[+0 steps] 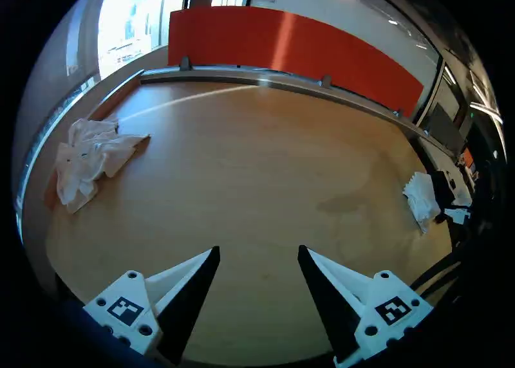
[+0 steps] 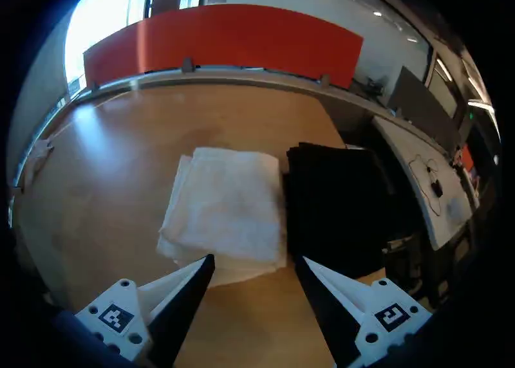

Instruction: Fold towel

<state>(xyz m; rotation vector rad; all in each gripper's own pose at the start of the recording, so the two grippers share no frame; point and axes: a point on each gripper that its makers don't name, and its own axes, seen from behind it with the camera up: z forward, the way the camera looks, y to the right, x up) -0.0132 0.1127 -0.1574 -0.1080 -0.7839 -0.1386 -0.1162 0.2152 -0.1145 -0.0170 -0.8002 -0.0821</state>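
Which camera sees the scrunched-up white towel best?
The left gripper view. The crumpled towel lies whole and unblocked on the wooden table, its folds clear. The right gripper view catches it just as a small, squashed white bit at the table's far left edge.

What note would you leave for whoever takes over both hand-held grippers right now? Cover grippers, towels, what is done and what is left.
Left hand-held gripper: open, empty, over the wooden table.
Right hand-held gripper: open, empty, facing the folded white towel.
Done: that towel lies folded beside a black pile.
To do: the crumpled white towel near the table's far-left edge is not yet folded.
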